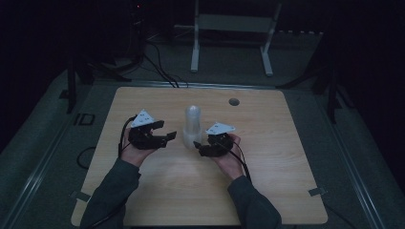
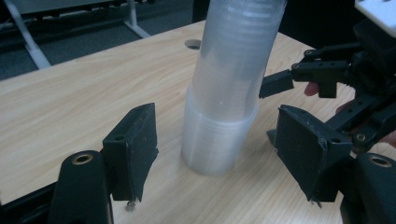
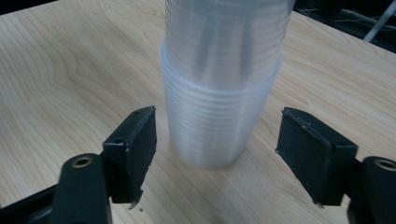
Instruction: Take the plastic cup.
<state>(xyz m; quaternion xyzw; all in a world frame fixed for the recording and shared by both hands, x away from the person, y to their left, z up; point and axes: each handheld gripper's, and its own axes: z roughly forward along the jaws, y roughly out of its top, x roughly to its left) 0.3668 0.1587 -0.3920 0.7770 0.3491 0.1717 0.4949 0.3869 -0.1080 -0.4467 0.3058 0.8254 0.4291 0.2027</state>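
A tall stack of clear plastic cups stands upside down at the middle of the wooden table; a narrower stack rests over a wider lower one. My left gripper is just left of it, open, and in the left gripper view its jaws stand apart in front of the cup stack without touching it. My right gripper is at the stack's right foot, also open. In the right gripper view the cup stack rises just beyond my spread right gripper. The right gripper also appears beyond the cups.
A round cable hole lies in the table behind the cups. A white metal frame stands on the dark floor past the far edge. Bare tabletop stretches to the left, right and front of the hands.
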